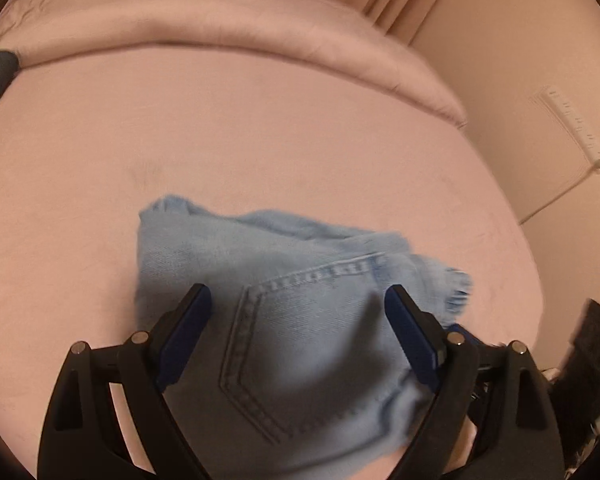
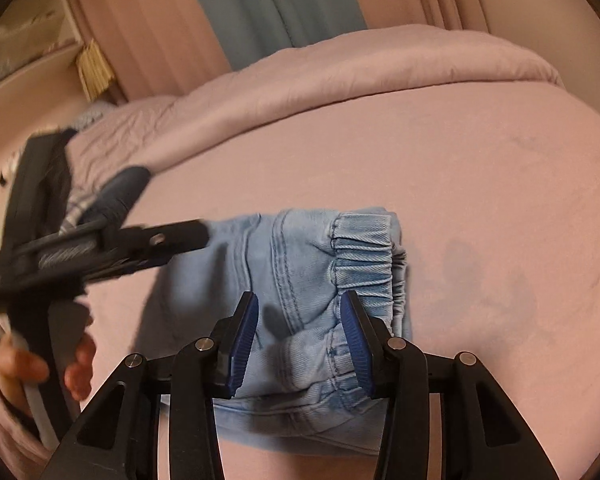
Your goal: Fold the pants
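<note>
the light blue denim pants (image 2: 300, 280) lie folded into a compact bundle on the pink bed sheet (image 2: 480, 184), near the front edge of the bed. in the right wrist view the elasticated waistband (image 2: 364, 256) faces right, gathered in pleats, with a second band of elastic (image 2: 340, 364) curving lower in the bundle. in the left wrist view a back pocket (image 1: 300, 340) with double stitching faces up, and a frayed hem (image 1: 456, 284) sticks out at the right side of the bundle.

the right hand-held gripper (image 2: 298, 344) is positioned over the near part of the bundle, its blue-padded fingers (image 2: 242, 340) apart with denim showing between them; contact with the cloth cannot be confirmed. the left hand-held gripper (image 1: 298, 320) is above the pocket area, its fingers set wide apart and holding nothing. in the right wrist view the left hand-held gripper (image 2: 196, 232) enters from the left, motion-blurred, its tip over the left edge of the bundle, with the person's hand (image 2: 28, 364) on its grip.

a rolled pink duvet (image 2: 340, 80) lies across the far side of the bed. behind it hang pink curtains (image 2: 148, 40) and a blue-grey curtain (image 2: 280, 4). in the left wrist view a white power strip (image 1: 572, 128) is mounted on the wall at right.
</note>
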A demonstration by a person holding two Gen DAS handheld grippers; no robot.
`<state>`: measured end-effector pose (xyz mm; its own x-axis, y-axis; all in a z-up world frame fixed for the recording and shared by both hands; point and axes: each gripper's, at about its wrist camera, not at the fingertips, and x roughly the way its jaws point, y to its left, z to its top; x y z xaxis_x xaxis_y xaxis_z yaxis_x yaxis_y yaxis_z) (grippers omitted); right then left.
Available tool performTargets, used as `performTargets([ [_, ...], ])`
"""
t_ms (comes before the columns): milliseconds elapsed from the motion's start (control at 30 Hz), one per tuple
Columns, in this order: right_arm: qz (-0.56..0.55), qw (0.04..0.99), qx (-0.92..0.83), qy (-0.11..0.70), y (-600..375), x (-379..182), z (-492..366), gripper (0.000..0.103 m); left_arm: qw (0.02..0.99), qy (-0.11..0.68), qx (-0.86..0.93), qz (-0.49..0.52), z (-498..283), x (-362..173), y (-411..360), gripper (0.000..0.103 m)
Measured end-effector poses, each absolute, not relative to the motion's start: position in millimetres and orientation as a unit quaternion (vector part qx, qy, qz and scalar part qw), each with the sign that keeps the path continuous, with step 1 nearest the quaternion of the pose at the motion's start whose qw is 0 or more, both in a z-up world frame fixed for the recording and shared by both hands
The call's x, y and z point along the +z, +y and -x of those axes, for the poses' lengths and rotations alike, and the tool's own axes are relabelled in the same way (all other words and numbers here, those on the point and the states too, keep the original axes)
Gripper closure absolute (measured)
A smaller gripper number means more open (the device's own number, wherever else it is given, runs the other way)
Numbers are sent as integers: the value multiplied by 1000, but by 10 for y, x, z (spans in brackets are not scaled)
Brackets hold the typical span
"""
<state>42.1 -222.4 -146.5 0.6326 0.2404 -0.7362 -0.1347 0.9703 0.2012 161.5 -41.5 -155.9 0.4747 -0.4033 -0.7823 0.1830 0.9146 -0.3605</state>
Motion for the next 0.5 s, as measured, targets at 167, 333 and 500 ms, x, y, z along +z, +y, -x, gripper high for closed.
performTargets([
  [167, -70, 893, 111, 430, -2287, -1523, -458, 57, 836, 515, -171, 86, -1751, -1781, -550, 10],
  [333, -64, 895, 109, 428, -2256, -1517, -439, 58, 829, 524, -177, 87, -1792, -1756, -541, 10],
  [500, -49, 904, 97, 414, -2243, -1344, -319, 57, 840, 491, -182, 140, -1544, -1580, -315, 11],
])
